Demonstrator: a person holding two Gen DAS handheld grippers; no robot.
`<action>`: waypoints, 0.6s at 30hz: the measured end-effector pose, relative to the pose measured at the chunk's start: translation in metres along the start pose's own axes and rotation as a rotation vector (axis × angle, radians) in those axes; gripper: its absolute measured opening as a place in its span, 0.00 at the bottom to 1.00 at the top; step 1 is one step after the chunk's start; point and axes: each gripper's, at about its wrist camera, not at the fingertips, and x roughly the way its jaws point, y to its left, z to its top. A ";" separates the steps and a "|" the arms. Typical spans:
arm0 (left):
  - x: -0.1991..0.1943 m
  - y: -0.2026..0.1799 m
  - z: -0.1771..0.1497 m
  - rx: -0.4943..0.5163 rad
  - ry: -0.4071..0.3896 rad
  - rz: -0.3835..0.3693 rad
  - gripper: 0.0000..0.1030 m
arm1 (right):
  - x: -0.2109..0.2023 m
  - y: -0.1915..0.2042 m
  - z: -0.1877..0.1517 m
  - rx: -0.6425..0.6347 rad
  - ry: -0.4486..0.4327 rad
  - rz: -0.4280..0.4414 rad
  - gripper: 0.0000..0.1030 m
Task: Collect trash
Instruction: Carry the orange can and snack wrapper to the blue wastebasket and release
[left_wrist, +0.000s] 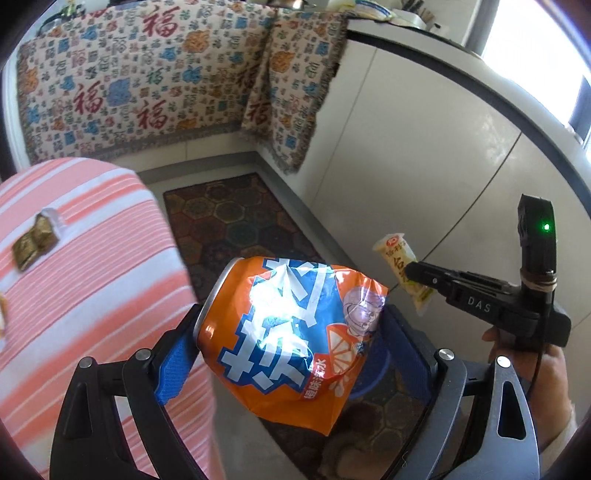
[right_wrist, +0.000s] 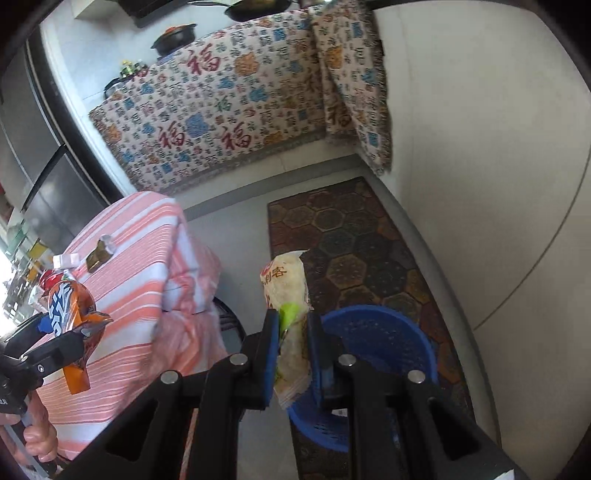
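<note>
Left gripper (left_wrist: 291, 339): jaws clenched on a crushed orange can (left_wrist: 284, 332), low centre of frame.
Right gripper (right_wrist: 291, 354): jaws clenched on a pale wrapper (right_wrist: 288, 295), held above the blue basket (right_wrist: 391, 332), lower centre.
Striped counter (right_wrist: 147, 266): left of frame, carrying a small gold packet (right_wrist: 99, 254).
Floor: patterned mat (right_wrist: 354, 236) beneath the basket.

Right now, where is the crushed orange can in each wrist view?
Left wrist: crushed orange can at lower centre, clamped in the left gripper.
Right wrist: same can at far left edge, over the striped tablecloth.
Shared landmark: hexagon-pattern rug on the floor.
</note>
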 end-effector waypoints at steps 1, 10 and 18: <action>0.011 -0.008 0.002 0.006 0.010 -0.010 0.90 | 0.002 -0.010 0.000 0.013 0.004 -0.015 0.15; 0.077 -0.051 0.000 0.052 0.088 -0.037 0.90 | 0.012 -0.072 -0.002 0.119 0.032 -0.079 0.15; 0.103 -0.062 -0.006 0.083 0.125 -0.038 0.90 | 0.020 -0.102 -0.007 0.169 0.049 -0.073 0.15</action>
